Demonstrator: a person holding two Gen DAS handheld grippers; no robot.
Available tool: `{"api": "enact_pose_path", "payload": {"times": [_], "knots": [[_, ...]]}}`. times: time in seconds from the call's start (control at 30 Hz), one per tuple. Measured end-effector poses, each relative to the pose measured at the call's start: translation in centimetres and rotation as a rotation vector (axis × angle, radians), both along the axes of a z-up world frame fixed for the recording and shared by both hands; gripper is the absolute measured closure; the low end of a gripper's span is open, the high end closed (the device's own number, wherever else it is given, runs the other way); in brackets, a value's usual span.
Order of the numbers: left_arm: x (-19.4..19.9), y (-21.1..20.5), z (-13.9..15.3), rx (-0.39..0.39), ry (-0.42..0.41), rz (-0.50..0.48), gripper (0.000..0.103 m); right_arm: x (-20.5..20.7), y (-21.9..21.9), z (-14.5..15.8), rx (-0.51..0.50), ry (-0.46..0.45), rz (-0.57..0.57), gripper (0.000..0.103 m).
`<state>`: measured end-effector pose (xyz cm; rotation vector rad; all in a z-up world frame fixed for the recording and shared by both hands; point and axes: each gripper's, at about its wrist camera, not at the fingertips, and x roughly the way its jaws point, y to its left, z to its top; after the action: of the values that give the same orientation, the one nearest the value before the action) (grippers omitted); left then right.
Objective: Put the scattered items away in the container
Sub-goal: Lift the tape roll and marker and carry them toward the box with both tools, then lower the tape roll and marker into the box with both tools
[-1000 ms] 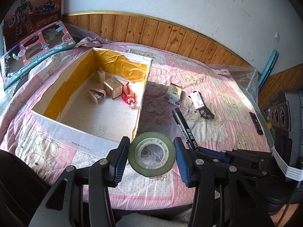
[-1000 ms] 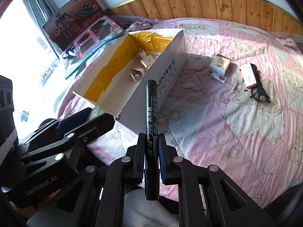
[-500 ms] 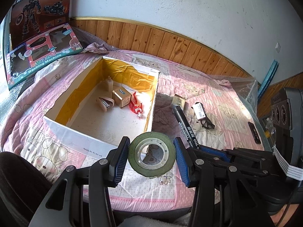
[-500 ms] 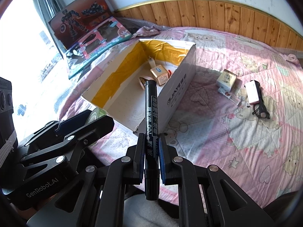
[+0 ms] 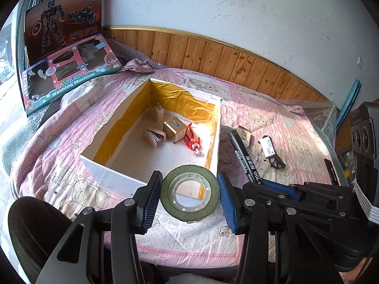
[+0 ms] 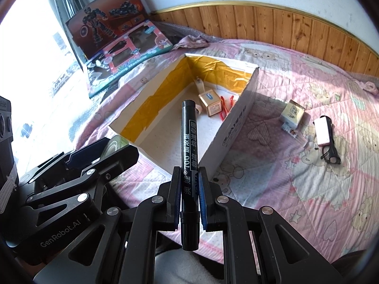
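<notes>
Above the box's (image 5: 151, 182) near wall, my left gripper (image 5: 189, 196) clamps the tape roll (image 5: 189, 195), my right gripper (image 6: 187, 189) the marker (image 6: 188, 142); I should clear the rim before releasing.

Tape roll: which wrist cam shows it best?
Left wrist. The green tape roll faces the lens whole, core hole visible, held between the left gripper fingers. In the right wrist view only an edge sliver shows behind the left gripper's frame.
</notes>
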<state>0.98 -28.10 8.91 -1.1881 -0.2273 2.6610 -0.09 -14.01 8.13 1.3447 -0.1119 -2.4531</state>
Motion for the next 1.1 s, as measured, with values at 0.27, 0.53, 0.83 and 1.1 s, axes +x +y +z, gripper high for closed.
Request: {"api": "enact_pose_path", "payload": {"times": [0.27,0.53,0.83,1.1], "knots": [[-1.1,-0.6,0.1,0.004,-0.009,0.013,0.054,-1.3,-0.7,0.4,0.002,0.001,0.013,0.089],[-2.0,-0.8,0.3,0.007,-0.013,0.023,0.054,-2.6,-1.2,0.5,0.003,-0.001,0.019,0.089],[-3.1,-1.5,0.2,0.018,-0.020,0.032,0.054,-3.8,-1.7,0.3,0.007,-0.010,0.024,0.089],[-4.0,-1.9,-0.2,0.026,-0.034,0.037,0.054,-4.9,-2.1,0.0,0.019,-0.017,0.025,0.089]]}}
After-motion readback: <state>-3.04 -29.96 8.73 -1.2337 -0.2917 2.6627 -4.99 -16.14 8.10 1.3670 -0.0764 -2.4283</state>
